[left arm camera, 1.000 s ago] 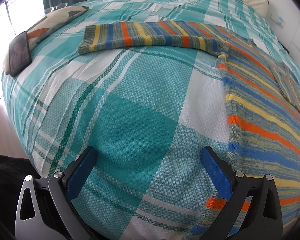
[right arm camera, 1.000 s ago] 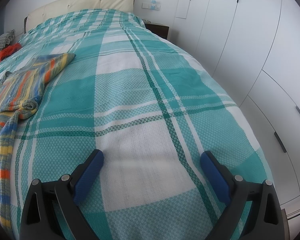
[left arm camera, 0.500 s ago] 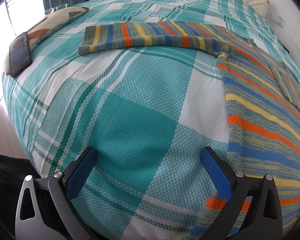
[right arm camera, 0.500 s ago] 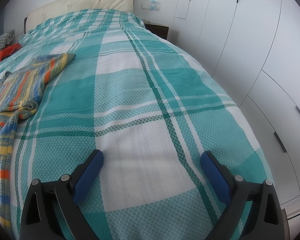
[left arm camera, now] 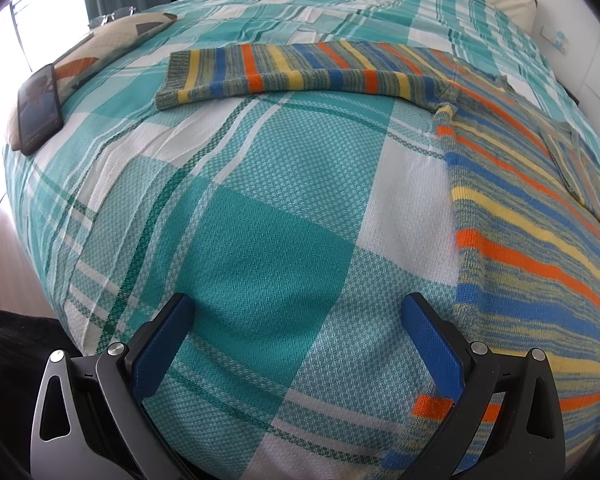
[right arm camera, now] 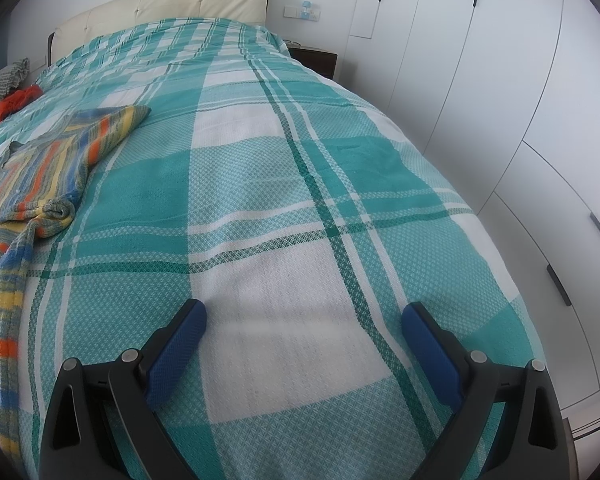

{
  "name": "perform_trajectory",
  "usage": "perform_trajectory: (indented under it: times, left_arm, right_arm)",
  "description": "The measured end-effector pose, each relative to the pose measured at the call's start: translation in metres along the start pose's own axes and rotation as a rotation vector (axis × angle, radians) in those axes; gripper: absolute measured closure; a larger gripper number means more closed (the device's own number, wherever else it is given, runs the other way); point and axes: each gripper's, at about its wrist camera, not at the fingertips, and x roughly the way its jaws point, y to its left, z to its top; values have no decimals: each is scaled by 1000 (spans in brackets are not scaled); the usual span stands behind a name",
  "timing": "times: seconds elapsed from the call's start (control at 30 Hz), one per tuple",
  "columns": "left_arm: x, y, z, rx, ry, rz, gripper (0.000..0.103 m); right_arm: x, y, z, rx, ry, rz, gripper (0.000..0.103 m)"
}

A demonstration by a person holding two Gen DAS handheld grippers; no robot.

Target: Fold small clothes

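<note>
From the left wrist, we are holding the left gripper (left arm camera: 298, 320) with fingers wide over the bed (left arm camera: 260, 200); the striped sweater (left arm camera: 540, 220) is lying spread at right, probably for folding. From the right wrist, the right gripper (right arm camera: 302, 326) is gaping too, sweater at left, open bedspread ahead.

Bare bedspread (left arm camera: 260, 208) lies between phone (left arm camera: 38, 110) and sweater (left arm camera: 540, 240).
</note>
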Motion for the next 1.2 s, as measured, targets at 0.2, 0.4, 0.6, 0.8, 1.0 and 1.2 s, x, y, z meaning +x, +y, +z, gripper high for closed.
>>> perform_trajectory:
  times: [0.2, 0.4, 0.6, 0.8, 1.0, 1.2]
  left_arm:
    - [0, 0, 0, -1, 0, -1, 0]
    - [-28, 39, 18, -224, -43, -190, 1]
    - [-15, 125, 102, -420, -74, -314, 1]
    - [49, 149, 172, -318, 35, -215, 25]
    - [70, 118, 181, -170, 35, -106, 91]
    - [5, 54, 216, -3, -61, -236, 102]
  right_arm:
    - [1, -1, 0, 0, 1, 0, 6]
    - [1, -1, 0, 0, 1, 0, 5]
    - [2, -1, 0, 0, 1, -1, 5]
    - [1, -1, 0, -1, 0, -2, 5]
    - [2, -1, 1, -7, -3, -15, 5]
    - [2, -1, 2, -6, -3, -13, 4]
